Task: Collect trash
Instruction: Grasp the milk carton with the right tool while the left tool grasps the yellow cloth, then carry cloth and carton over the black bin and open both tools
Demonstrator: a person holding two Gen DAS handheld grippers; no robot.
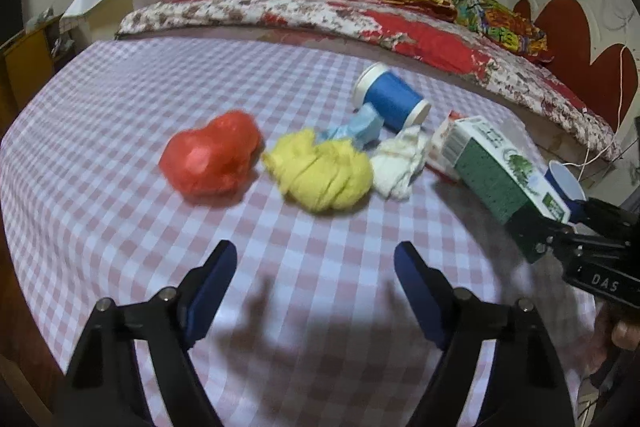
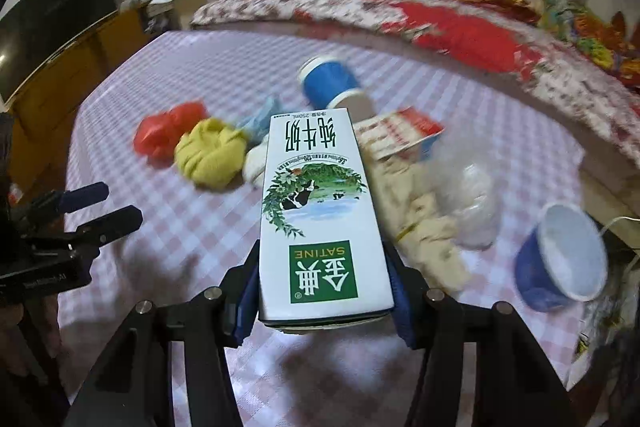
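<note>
My right gripper (image 2: pixel 324 291) is shut on a white and green milk carton (image 2: pixel 320 211) and holds it above the checked tablecloth (image 2: pixel 180 227); the carton also shows in the left wrist view (image 1: pixel 504 171). My left gripper (image 1: pixel 316 267) is open and empty, short of a red plastic bag (image 1: pixel 212 155) and a yellow crumpled wad (image 1: pixel 320 175). A white tissue wad (image 1: pixel 400 159), a light blue scrap (image 1: pixel 356 129) and a blue paper cup (image 1: pixel 392 99) on its side lie behind them.
A second blue cup (image 2: pixel 560 255) lies at the right, near a clear plastic bag (image 2: pixel 472 203), cream paper (image 2: pixel 416 215) and a red and white wrapper (image 2: pixel 400 135). A bed with a floral quilt (image 1: pixel 360 15) runs behind the table.
</note>
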